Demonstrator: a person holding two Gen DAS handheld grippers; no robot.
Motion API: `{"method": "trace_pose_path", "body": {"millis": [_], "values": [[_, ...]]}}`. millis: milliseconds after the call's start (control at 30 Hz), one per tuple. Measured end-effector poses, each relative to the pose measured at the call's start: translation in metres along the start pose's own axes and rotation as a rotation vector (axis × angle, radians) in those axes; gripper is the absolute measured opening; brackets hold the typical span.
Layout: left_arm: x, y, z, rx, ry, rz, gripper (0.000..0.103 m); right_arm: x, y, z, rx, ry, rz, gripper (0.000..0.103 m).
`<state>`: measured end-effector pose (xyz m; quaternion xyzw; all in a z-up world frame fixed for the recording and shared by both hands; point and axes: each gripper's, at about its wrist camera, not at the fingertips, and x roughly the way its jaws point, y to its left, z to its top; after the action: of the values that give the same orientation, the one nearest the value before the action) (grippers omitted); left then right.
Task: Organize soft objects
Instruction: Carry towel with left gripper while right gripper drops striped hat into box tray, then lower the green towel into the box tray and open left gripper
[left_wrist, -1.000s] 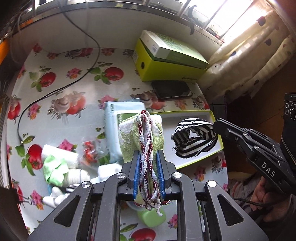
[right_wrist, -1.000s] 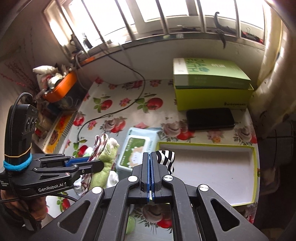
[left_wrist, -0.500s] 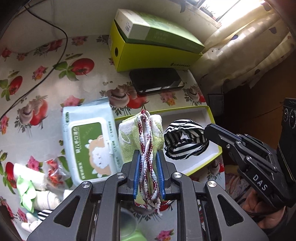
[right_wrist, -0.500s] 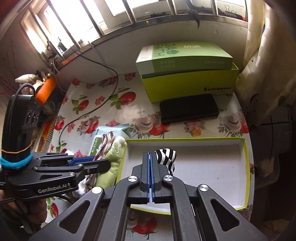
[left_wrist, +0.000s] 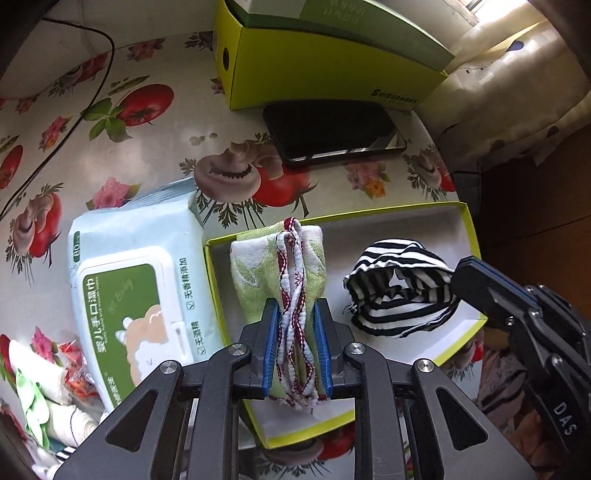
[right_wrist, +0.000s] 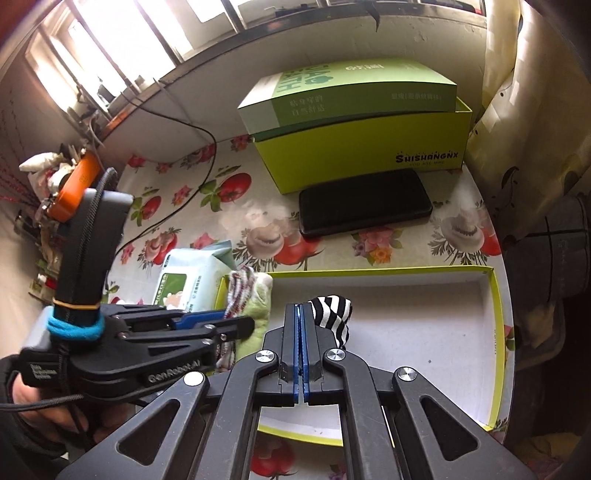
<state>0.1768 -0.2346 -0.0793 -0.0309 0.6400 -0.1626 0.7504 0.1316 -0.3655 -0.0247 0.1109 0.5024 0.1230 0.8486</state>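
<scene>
Holding a folded green cloth (left_wrist: 255, 273) wrapped in a braided red-and-white cord (left_wrist: 293, 295), the left gripper (left_wrist: 295, 332) has its blue-padded jaws easing apart, the bundle between them and the pads at its sides. The bundle hangs over the left end of a shallow tray (left_wrist: 471, 229), white card inside with a lime rim. One striped black-and-white knit piece (left_wrist: 395, 291), soft and rumpled, is pinched in the right gripper (right_wrist: 300, 332), whose jaws are pressed together on it; it sits low over the tray floor, whether touching cannot be told. Beside the tray's left edge lies one soft plastic wipes pack (left_wrist: 136, 295) with a green label. Beyond the tray: one flat black phone (right_wrist: 364, 201), glossy, and two stacked rectangular boxes (right_wrist: 365, 122), lime below, green above. Glossy oilcloth (left_wrist: 147, 147) printed with tomatoes and mushrooms covers the table. One black cable (right_wrist: 177, 195) runs across it.
</scene>
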Motion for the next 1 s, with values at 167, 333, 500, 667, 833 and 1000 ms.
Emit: {"method": "trace_pose_path", "body": {"millis": [167, 333, 500, 667, 833, 1000], "values": [[0.001, -0.001, 0.002, 0.005, 0.001, 0.007, 0.022, 0.005, -0.007, 0.007, 0.004, -0.007, -0.008, 0.002], [-0.011, 0.000, 0.002, 0.013, -0.027, -0.003, 0.032, 0.010, -0.022, 0.008, 0.044, 0.006, -0.042, 0.005], [-0.028, 0.000, -0.002, 0.018, -0.052, -0.031, 0.032, 0.000, -0.023, 0.005, 0.048, -0.012, -0.075, 0.032], [-0.043, -0.004, -0.010, 0.040, -0.077, -0.033, 0.032, -0.016, -0.016, -0.002, 0.045, -0.025, -0.082, 0.040], [-0.065, -0.002, -0.026, 0.059, -0.116, -0.025, 0.032, -0.032, 0.000, -0.013, 0.042, -0.032, -0.066, 0.043], [-0.090, 0.003, -0.046, 0.083, -0.158, -0.020, 0.032, -0.046, 0.023, -0.028, 0.024, -0.028, -0.041, 0.046]]}}
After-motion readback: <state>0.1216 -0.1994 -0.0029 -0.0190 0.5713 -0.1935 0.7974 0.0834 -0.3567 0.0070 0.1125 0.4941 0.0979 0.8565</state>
